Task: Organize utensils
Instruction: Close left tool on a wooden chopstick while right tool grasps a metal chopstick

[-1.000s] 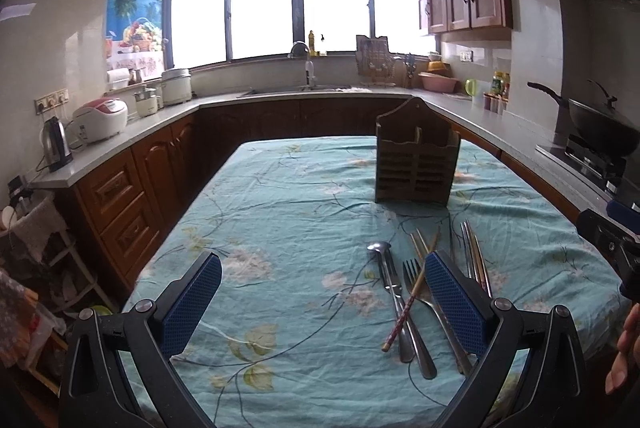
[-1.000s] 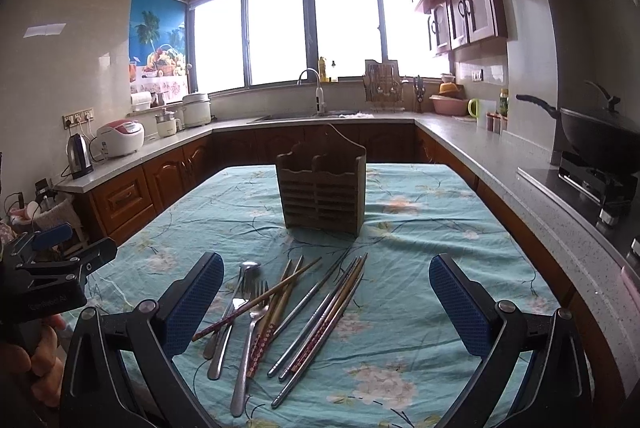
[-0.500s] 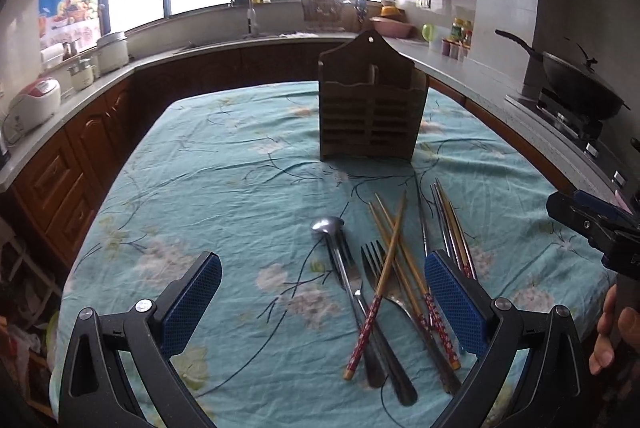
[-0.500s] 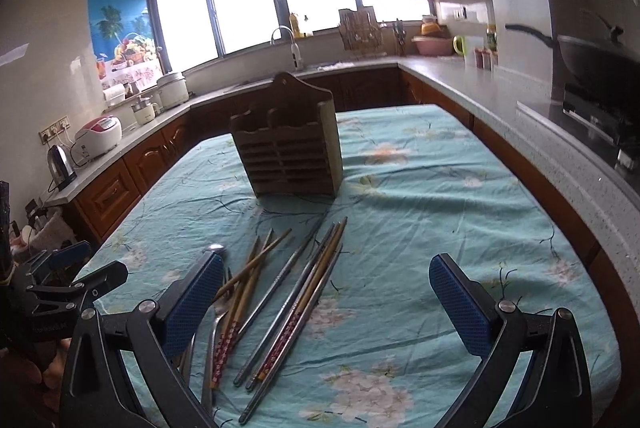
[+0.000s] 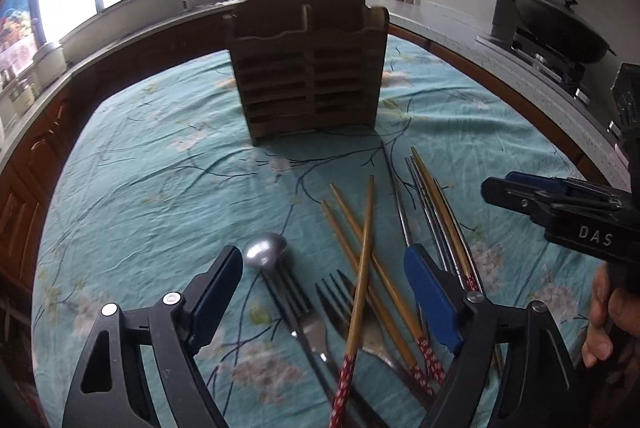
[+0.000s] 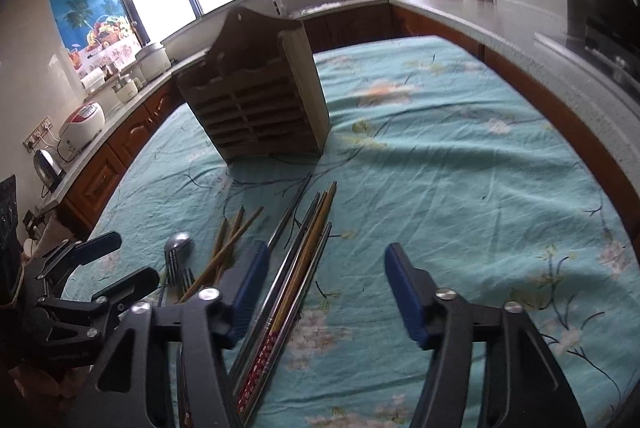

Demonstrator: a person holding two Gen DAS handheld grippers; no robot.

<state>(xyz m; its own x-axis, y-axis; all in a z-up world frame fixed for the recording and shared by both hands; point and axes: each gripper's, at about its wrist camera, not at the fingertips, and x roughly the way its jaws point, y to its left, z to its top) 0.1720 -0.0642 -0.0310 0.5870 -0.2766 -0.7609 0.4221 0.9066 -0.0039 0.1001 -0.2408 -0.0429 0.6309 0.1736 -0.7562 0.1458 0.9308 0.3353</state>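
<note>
A wooden utensil holder (image 5: 306, 68) stands upright on the teal flowered tablecloth (image 5: 160, 168); it also shows in the right wrist view (image 6: 260, 100). In front of it lie a spoon (image 5: 266, 254), a fork (image 5: 340, 302), wooden chopsticks (image 5: 362, 268) with red ends, and metal chopsticks (image 5: 424, 196). My left gripper (image 5: 322, 288) is open, low over the spoon, fork and wooden chopsticks. My right gripper (image 6: 324, 288) is open, with the metal and wooden chopsticks (image 6: 304, 260) by its left finger. Neither holds anything.
Brown cabinets and a grey counter (image 6: 520, 40) ring the table. A wok (image 5: 560, 24) sits on the stove at right. A rice cooker (image 6: 82, 122) and kettle (image 6: 48, 164) stand at left. The right gripper shows in the left wrist view (image 5: 560, 204).
Both grippers have moved forward and down toward the utensils. Both stand narrower open than before. The holder looks larger and nearer.
</note>
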